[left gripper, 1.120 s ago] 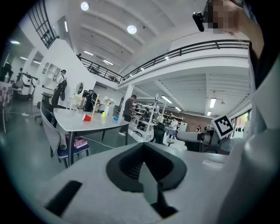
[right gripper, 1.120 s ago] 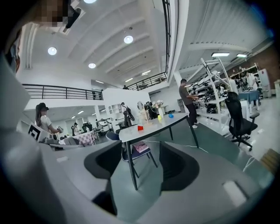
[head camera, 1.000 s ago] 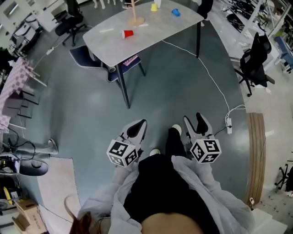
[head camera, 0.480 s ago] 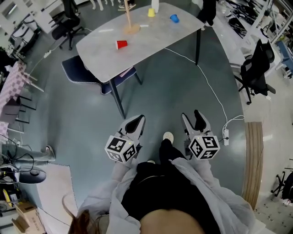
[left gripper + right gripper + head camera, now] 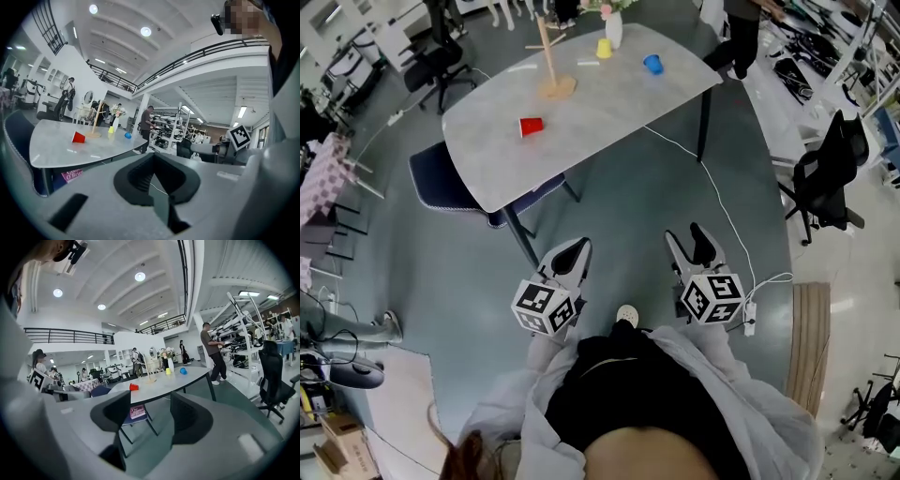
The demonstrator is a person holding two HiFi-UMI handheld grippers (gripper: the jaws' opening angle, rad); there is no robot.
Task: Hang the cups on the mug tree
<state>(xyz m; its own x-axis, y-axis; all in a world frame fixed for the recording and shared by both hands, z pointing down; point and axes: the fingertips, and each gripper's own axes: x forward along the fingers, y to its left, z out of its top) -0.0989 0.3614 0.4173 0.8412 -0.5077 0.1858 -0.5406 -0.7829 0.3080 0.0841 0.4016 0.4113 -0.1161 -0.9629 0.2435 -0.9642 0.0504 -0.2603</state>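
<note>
While both grippers are held side by side in front of the person's waist, they are pointed forward and a little downward towards the table [image 5: 609, 117], well short of it. The left gripper [image 5: 569, 255] is carried with its jaws apart, and only floor is seen in the gap between them. The right gripper [image 5: 691, 246] is likewise held with its jaws set wide and nothing between them (chair legs and floor are seen through the gap). Each marker cube is kept close to the body, at the end of a pale sleeve. On the tabletop the wooden mug tree [image 5: 549, 66] is stood upright. The red cup [image 5: 531, 127] is laid on its side near the tree's base. The yellow cup [image 5: 604, 48] and the blue cup [image 5: 652, 64] are set farther off, none of them hung.
</note>
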